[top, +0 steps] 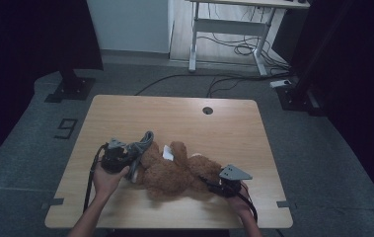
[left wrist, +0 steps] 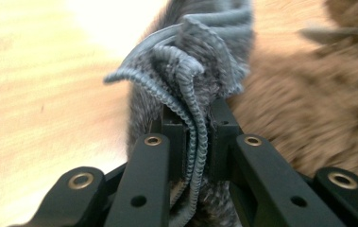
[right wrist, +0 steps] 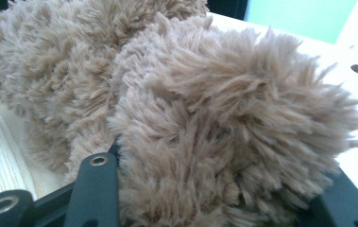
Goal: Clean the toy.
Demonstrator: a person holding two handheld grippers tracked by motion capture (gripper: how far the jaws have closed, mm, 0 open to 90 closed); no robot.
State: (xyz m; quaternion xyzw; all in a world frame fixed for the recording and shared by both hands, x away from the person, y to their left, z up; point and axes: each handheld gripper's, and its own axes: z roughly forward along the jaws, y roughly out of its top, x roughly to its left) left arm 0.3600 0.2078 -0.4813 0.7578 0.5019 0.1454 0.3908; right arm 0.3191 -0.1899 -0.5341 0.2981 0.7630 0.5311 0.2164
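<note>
A brown plush teddy bear (top: pixel 169 173) lies on the wooden table (top: pixel 174 111), left of centre near the front edge. A grey ribbed knit garment (top: pixel 142 143) is bunched at the bear's left side. My left gripper (top: pixel 130 165) is shut on a fold of this knit (left wrist: pixel 191 61), whose ribbed hem runs down between the black jaws (left wrist: pixel 198 120), with brown fur (left wrist: pixel 309 118) to the right. My right gripper (top: pixel 205 180) comes in from the bear's right and is shut on a furry limb (right wrist: pixel 205 104), which hides the fingertips (right wrist: pixel 214 184).
A white tag (top: pixel 168 154) shows on the bear. A round cable hole (top: pixel 207 110) sits near the table's far edge. Beyond the table stand a white desk frame (top: pixel 234 24), loose floor cables (top: pixel 224 79) and black stand bases (top: pixel 71 89).
</note>
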